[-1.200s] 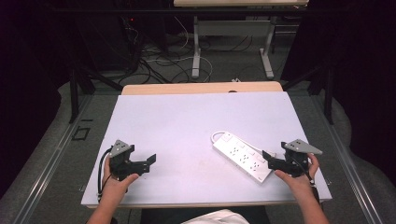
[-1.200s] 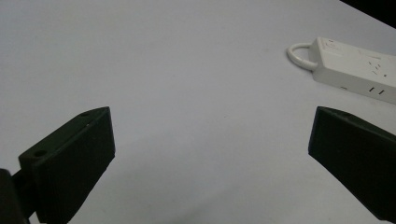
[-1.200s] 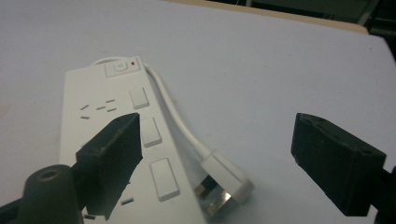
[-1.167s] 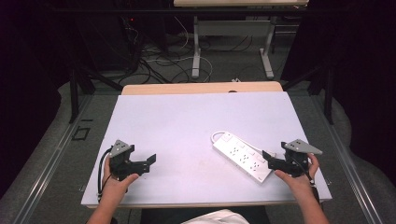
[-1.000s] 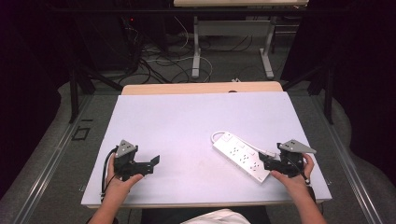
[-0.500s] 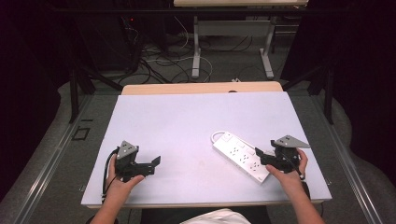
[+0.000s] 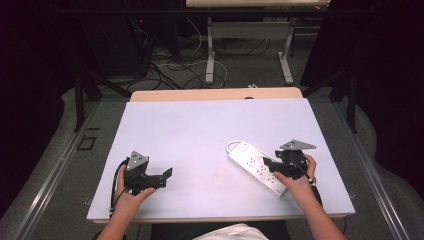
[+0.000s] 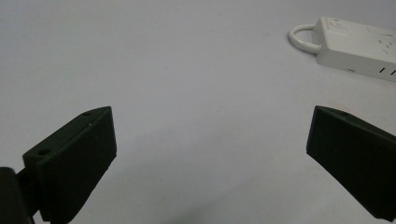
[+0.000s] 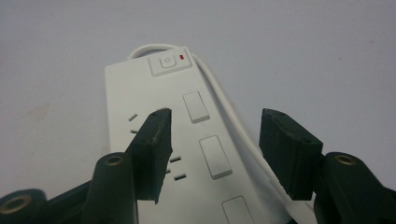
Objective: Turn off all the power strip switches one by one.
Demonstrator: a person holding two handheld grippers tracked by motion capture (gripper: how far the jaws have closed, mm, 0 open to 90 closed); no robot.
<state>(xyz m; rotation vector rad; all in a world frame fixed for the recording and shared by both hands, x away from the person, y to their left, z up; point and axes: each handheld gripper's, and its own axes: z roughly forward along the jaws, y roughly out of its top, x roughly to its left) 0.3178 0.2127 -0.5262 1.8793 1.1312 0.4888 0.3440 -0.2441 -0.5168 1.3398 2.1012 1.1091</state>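
Observation:
A white power strip [image 7: 251, 161] lies slantwise on the pale table [image 7: 210, 125], right of centre. In the right gripper view its switch with a red lamp is at the far end of the power strip [image 9: 154, 86], and a white cord [image 9: 219, 95] runs along its right edge. My right gripper [image 7: 267, 164] hovers over the strip's near half. The jaws of my right gripper [image 9: 215, 140] have just been closing; one stands over the sockets, the other over the cord, and neither presses on anything. My left gripper [image 7: 169, 176] rests near the front left, open. In the left gripper view my left gripper [image 8: 210, 154] has bare table between its jaws, with the power strip [image 8: 359, 42] far off.
A wooden board [image 7: 215, 94] borders the table's far edge. Beyond it the floor holds tangled cables [image 7: 175, 60] and the legs of another desk [image 7: 210, 50]. Dark curtains close off both sides.
My right gripper has moved left and away from me, onto the near half of the power strip, and its jaws have narrowed. The left hand has hardly shifted.

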